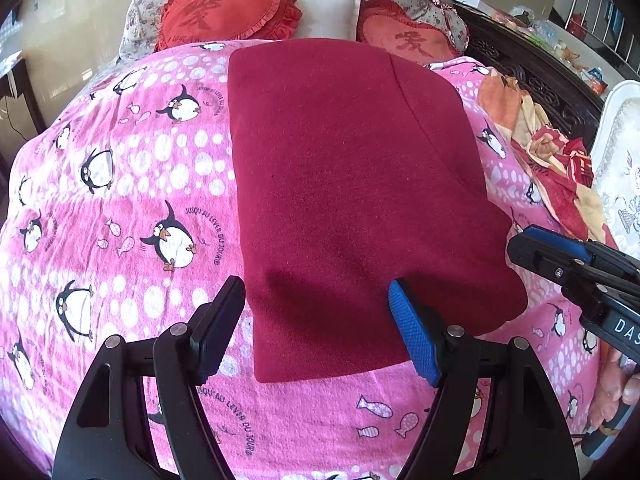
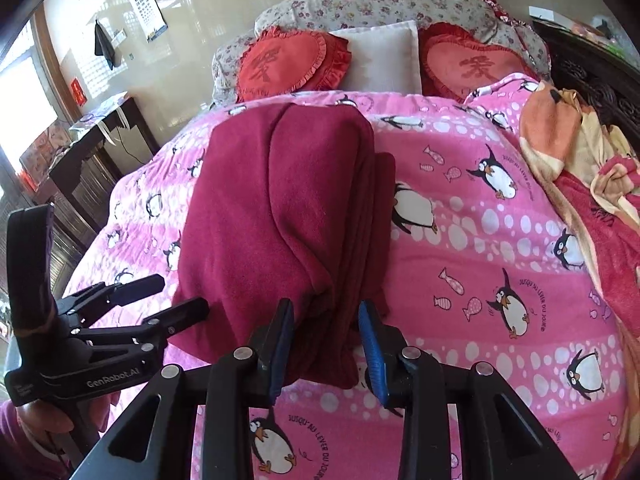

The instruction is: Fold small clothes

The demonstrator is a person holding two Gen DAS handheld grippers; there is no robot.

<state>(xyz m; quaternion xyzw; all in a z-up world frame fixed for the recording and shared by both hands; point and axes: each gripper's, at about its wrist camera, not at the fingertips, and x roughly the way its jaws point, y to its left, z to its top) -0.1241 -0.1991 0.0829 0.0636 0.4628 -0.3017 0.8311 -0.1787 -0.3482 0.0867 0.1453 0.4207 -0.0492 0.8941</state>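
While the dark red garment (image 1: 360, 184) lies folded into a long rectangle on the pink penguin bedspread (image 1: 132, 208), we hold both tools at its near end. Our left gripper (image 1: 316, 328) stands with its jaws wide, straddling the near left part of the cloth and clamping nothing. Our right gripper (image 2: 326, 344) has its jaws set narrow around the bunched near right corner; the cloth sits between the pads, but we cannot tell whether they actually press on it or have already let go.

We judge the main risk to be at that corner. If the pads still pinch a layer as the right hand pulls away, the stacked edges visible along the right side could drag open and spoil the fold. A loose layer could likewise snag on the left pads, and the soft bedspread may wrinkle and shift the pile.
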